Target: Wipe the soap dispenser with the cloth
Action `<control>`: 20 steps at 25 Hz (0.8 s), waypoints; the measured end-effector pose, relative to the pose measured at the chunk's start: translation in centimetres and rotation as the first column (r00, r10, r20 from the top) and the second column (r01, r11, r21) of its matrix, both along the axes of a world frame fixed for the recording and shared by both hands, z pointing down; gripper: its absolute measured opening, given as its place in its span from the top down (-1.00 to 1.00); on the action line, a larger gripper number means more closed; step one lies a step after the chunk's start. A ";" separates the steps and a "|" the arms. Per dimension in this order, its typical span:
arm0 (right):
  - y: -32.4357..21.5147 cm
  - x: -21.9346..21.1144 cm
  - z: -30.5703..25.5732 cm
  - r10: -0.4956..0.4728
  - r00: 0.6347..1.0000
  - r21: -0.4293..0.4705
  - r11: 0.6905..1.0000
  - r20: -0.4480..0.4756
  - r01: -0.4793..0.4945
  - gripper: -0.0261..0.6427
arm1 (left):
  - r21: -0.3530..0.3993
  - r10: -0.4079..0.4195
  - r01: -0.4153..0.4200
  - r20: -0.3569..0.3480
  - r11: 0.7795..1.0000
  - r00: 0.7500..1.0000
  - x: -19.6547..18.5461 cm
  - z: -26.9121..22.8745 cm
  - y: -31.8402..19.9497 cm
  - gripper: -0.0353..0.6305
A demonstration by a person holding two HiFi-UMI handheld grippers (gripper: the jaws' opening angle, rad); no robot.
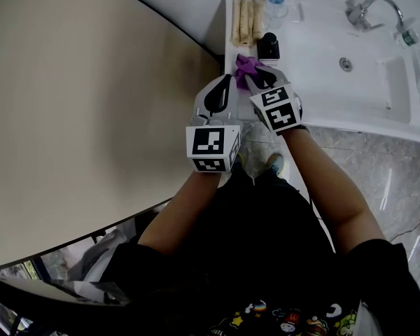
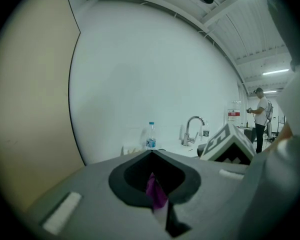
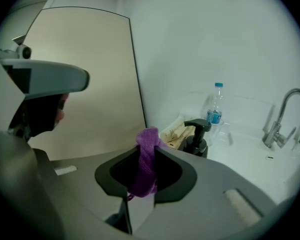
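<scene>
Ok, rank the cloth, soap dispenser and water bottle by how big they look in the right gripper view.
1. cloth, though nearest the camera.
2. soap dispenser and water bottle, about alike.

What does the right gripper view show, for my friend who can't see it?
The right claw pinches a purple knitted cloth between its grey jaws, with a black pump soap dispenser ahead of it on a white sink counter. Behind stand a clear plastic water bottle with a blue cap and a curved chrome tap.
</scene>
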State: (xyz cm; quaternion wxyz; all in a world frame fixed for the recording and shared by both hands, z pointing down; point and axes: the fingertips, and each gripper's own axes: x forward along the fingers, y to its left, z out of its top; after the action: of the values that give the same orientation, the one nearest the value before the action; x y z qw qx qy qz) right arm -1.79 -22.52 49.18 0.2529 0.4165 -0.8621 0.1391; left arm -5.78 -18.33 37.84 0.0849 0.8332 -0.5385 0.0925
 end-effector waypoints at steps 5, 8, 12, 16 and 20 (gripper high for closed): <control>-3.4 2.1 1.3 0.087 0.996 -0.019 0.996 -0.006 -0.087 0.63 | -0.015 -0.013 0.013 0.014 1.000 1.000 -0.6 0.3 0.1 0.89; -4.1 3.2 1.4 0.114 0.993 -0.019 0.993 0.000 -0.114 0.63 | -0.028 -0.011 0.011 0.014 1.000 1.000 -0.7 0.8 0.2 0.89; -3.7 5.1 1.3 0.143 0.990 -0.023 0.989 0.008 -0.143 0.63 | -0.036 0.006 -0.005 0.009 0.999 1.000 -0.1 1.2 -0.2 0.89; -3.4 7.6 1.4 0.178 0.984 -0.018 0.984 -0.002 -0.178 0.63 | -0.032 0.031 -0.031 0.009 0.999 0.999 1.1 1.2 -0.7 0.89; -3.8 9.7 1.0 0.202 0.979 -0.006 0.979 -0.009 -0.202 0.63 | -0.032 0.051 -0.051 0.010 0.998 0.999 2.6 1.1 -1.2 0.89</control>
State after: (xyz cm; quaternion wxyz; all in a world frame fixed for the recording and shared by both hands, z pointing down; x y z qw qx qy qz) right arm 7.90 -26.30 50.19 0.2426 0.5014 -0.8139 0.1651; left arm -3.20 -19.48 38.94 0.0927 0.8448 -0.5160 0.1075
